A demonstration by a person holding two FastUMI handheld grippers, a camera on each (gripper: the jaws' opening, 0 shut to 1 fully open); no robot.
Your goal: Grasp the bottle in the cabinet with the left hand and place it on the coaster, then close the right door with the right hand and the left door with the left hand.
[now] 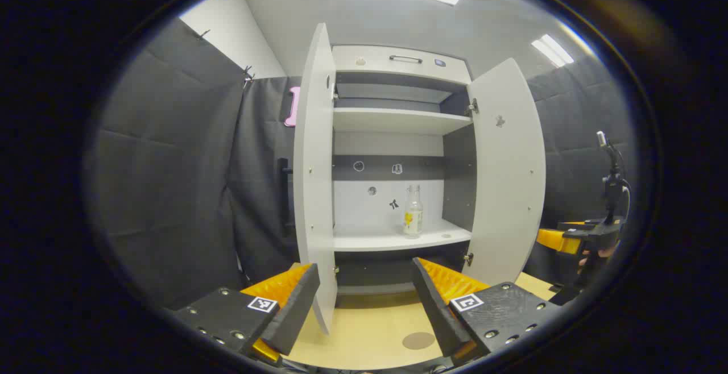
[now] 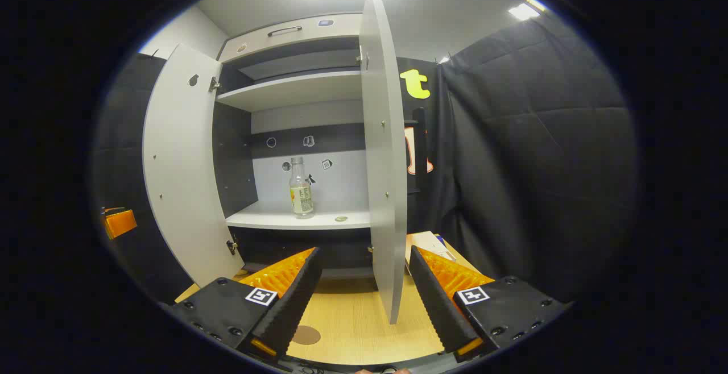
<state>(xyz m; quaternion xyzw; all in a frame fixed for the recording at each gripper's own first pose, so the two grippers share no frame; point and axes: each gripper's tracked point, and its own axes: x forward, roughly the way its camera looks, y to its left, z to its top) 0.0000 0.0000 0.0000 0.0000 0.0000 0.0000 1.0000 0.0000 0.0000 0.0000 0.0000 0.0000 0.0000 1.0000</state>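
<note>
Your left gripper (image 1: 364, 300) hangs above the table (image 1: 369, 328) with its wedge-shaped, ridged fingers spread wide and nothing between them. Ahead stands the cabinet (image 1: 392, 61), flat matt panels with square edges, both doors swung out. The left door (image 1: 313, 181) is seen nearly edge-on; the right door (image 1: 506, 175) shows its broad inner face and small metal hinges. The bottle (image 1: 413, 212), clear glass with a narrow neck and a pale label, stands upright on the lower shelf (image 1: 392, 240), right of centre and near the back panel. The coaster (image 1: 418, 340), a flat round dark disc, lies on the smooth wood-grain tabletop between your fingers, close to the right-hand one. In the right gripper view, your right gripper (image 2: 364, 300) is likewise spread apart and empty over the table, with the right door's edge between its fingers.
</note>
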